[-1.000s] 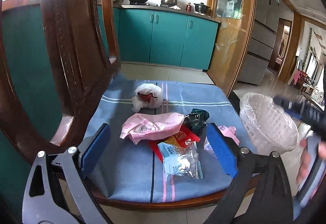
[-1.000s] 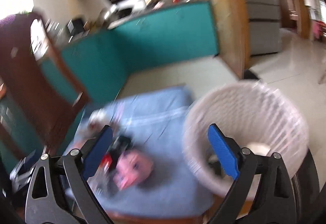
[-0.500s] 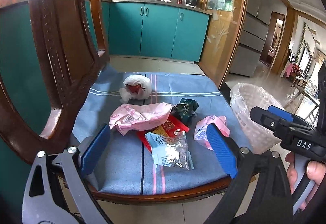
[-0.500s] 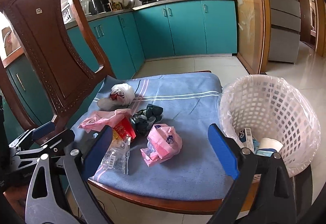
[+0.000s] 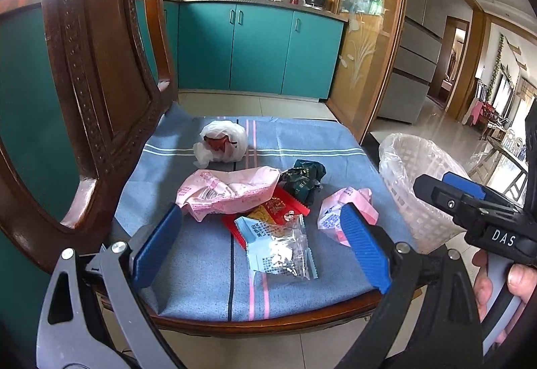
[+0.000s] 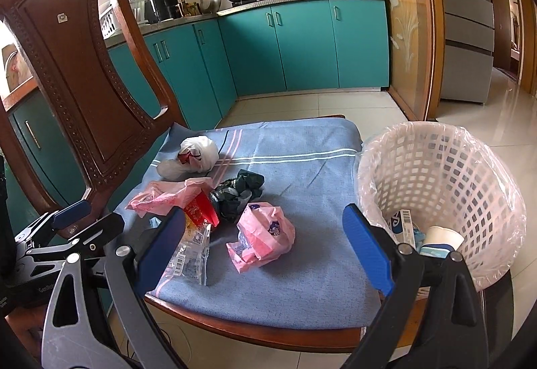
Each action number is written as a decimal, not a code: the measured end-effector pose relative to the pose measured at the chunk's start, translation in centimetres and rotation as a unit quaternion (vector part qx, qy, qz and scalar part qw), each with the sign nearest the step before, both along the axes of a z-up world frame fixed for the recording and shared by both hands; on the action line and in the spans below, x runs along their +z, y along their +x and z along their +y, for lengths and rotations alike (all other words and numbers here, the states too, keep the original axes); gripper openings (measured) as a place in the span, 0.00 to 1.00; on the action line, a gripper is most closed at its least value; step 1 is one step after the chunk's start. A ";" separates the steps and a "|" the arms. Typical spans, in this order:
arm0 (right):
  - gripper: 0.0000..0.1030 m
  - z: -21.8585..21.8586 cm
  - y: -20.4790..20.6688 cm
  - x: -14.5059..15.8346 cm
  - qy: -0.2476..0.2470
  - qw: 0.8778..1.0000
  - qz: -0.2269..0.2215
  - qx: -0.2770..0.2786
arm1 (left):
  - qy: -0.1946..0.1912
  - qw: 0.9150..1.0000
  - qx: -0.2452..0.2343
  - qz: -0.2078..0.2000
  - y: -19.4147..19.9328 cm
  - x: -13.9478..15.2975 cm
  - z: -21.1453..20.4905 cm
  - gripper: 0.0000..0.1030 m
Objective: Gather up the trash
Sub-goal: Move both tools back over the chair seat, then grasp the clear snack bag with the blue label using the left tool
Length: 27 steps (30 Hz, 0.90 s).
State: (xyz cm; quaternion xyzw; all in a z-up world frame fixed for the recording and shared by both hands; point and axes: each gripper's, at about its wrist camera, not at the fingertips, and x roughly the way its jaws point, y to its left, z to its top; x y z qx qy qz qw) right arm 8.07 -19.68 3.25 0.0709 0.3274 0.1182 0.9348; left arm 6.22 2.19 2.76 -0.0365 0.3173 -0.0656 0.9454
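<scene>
Left wrist view: the left gripper (image 5: 261,241) hangs over the front edge of a chair cushion (image 5: 188,268), its fingers (image 5: 157,249) spread wide and holding nothing. The trash lies in a cluster on the cushion. A clear wrapper (image 5: 280,246) sits nearest the front, partly on a red packet (image 5: 272,206). Behind them lies a long pink bag (image 5: 228,189), with a dark green wrapper (image 5: 303,179) just beside its right end. A knotted white bag (image 5: 223,144) lies farther back, near the chair back (image 5: 97,66). A small pink wrapper (image 5: 335,204) lies apart toward the cushion's right edge. A white basket (image 5: 419,174) stands beside the cushion on the right. The right gripper (image 5: 470,197) shows at the right edge, held by a hand (image 5: 503,288).

Right wrist view: the right gripper (image 6: 265,248) hovers at the cushion's (image 6: 302,147) front right corner, fingers (image 6: 367,248) spread apart and empty. The small pink wrapper (image 6: 265,239) lies between them in the frame, on the cushion. The basket (image 6: 446,167), lined with clear plastic, stands just beside the cushion and already holds a paper cup (image 6: 443,236) and a box (image 6: 401,224). The left gripper (image 6: 74,228) is visible at the left, in front of the chair back (image 6: 77,77).
</scene>
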 end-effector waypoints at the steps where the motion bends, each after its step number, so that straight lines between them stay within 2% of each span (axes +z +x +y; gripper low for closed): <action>1: 0.90 0.0 0.0 0.0 0.000 1.000 0.000 0.000 | 0.000 1.000 -0.001 0.001 0.0 -0.1 0.0 0.92; 13: 0.90 0.3 0.4 -0.7 -0.010 1.000 0.011 0.005 | 0.010 1.000 -0.004 0.016 0.4 -0.7 -0.3 0.92; 19: 0.90 0.4 0.6 -0.8 -0.007 1.000 0.016 0.007 | -0.003 0.997 -0.013 0.079 2.0 -3.4 -1.0 0.92; 23: 0.90 0.6 0.6 -1.0 -0.009 1.000 0.020 0.011 | 0.004 0.994 -0.007 0.110 3.7 -5.4 -1.8 0.91; 24: 0.90 0.7 0.7 -1.1 -0.009 1.000 0.020 0.013 | 0.004 0.993 -0.005 0.116 4.1 -5.7 -1.9 0.89; 26: 0.90 0.8 0.7 -1.2 -0.005 1.000 0.021 0.019 | 0.000 0.989 -0.005 0.145 5.3 -6.9 -2.1 0.70; 27: 0.90 0.9 0.6 -1.3 0.001 0.999 0.021 0.026 | -0.004 0.988 -0.008 0.155 5.6 -7.2 -2.1 0.56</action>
